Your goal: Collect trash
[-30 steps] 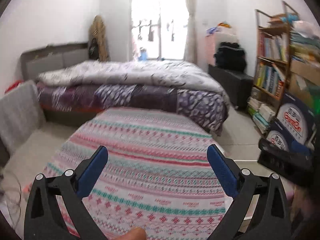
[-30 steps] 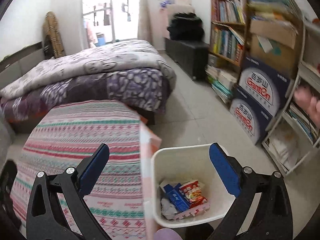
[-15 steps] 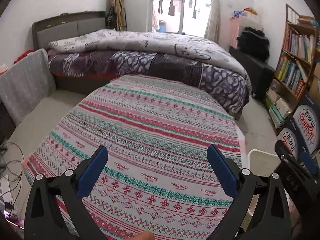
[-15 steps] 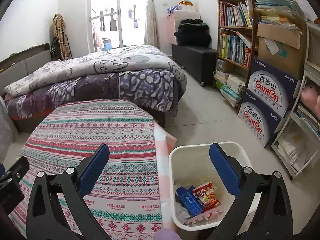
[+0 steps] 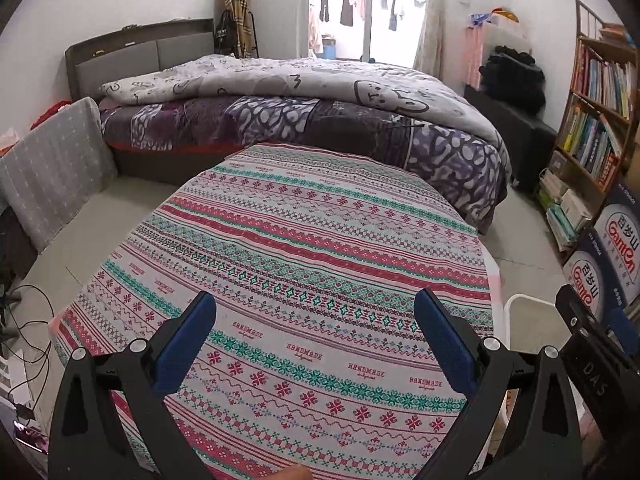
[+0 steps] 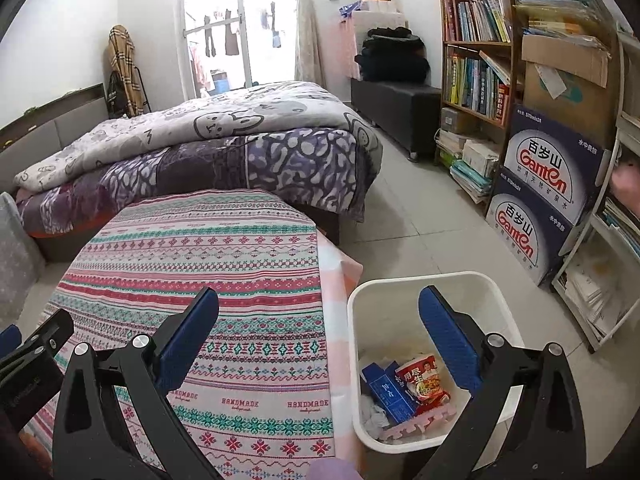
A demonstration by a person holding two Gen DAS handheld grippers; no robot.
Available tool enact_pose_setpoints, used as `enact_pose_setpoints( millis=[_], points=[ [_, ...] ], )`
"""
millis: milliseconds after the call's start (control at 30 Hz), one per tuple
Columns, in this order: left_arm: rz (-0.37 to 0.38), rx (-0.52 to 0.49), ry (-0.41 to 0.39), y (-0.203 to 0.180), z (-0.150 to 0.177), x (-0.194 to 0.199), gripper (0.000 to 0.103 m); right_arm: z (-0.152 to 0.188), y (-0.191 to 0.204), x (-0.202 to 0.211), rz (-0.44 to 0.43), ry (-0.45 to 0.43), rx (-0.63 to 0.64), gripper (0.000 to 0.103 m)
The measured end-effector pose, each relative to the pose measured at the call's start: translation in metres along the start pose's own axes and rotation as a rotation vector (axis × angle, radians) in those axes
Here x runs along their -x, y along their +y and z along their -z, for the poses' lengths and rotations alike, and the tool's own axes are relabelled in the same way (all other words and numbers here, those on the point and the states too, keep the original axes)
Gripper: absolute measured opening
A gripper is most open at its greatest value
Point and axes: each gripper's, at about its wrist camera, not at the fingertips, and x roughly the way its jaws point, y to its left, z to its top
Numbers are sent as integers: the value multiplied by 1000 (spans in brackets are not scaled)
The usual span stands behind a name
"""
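Bed [image 5: 304, 120] beyond table [image 5: 304, 264]; bin [image 6: 432, 360] alongside.

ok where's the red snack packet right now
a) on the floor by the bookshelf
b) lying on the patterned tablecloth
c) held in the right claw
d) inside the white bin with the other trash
d: the red snack packet lies inside the white bin, next to a blue box, while the right claw is open and holds nothing.
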Motion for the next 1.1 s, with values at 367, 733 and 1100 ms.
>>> enact_pose_setpoints(
  millis=[367,733,1100],
  points=[
    [-11,-3,9,-1,1,0,96,2,2,-4,-12,22,-1,96],
    [-10,9,23,1,3,-3,96,4,-1,-6,-20,32,-13,96],
    [-14,7,28,0,7,-5,96,4,1,-4,-24,31,-3,96]
  ],
)
